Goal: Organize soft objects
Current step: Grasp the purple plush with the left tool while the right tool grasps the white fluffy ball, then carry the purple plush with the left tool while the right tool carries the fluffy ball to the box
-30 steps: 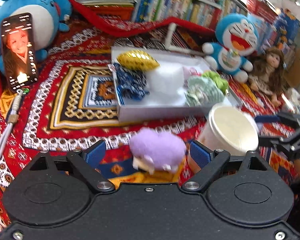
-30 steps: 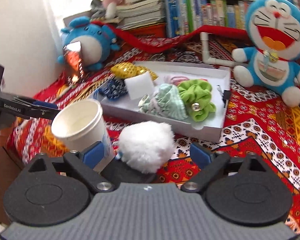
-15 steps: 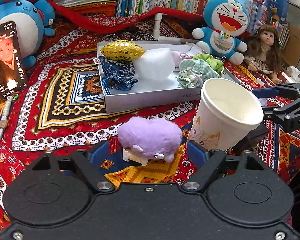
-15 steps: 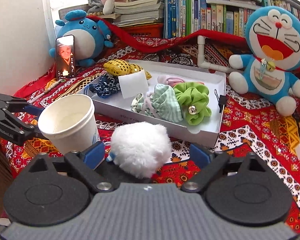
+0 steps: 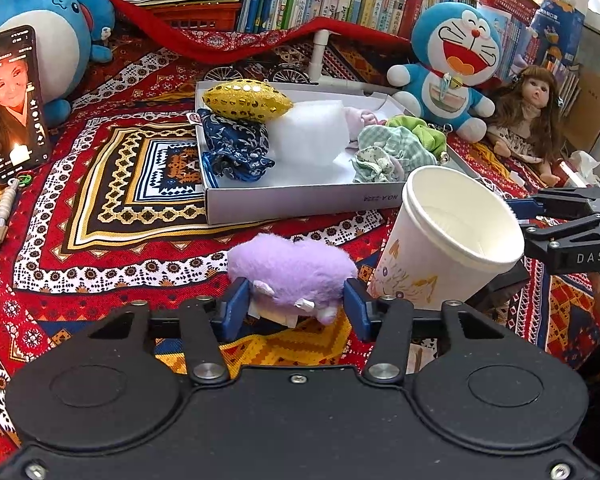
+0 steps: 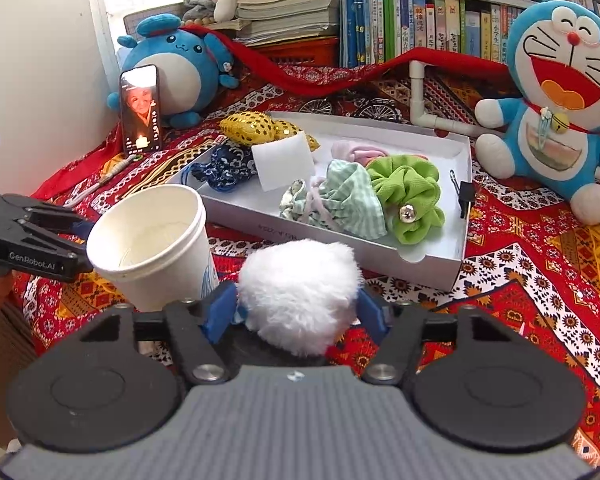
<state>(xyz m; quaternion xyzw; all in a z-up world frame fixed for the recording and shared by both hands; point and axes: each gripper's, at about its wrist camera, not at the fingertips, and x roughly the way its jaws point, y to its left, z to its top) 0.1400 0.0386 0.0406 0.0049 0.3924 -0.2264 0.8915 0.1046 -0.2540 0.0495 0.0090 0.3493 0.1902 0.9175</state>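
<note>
Soft objects first: fuzzy purple plush toy [image 5: 290,270] sits on the patterned red cloth, just in front of the shallow white cardboard box [image 5: 300,204]; fluffy white pom-pom [image 6: 298,294] also lies in front of that box, on the far side of the white paper cup [image 6: 152,244] that stands between the two. My left gripper [image 5: 292,308] brackets the purple plush, blue fingers [image 5: 236,308] closing, pads at its flanks and seemingly just touching, not yet squeezing hard. My right gripper [image 6: 296,312] is doing the same on the pom-pom, fingers closing with fur already bulging over them.

Step in hand, I judge: double pick-up, grasp phase. The box already holds scrunchies and a gold sequin pouch [image 5: 246,100], so that looks like the destination.

Next move calls for finishing both squeezes, lifting clear of the cup rim, then carrying over the box's near wall to bare spots inside.
</note>
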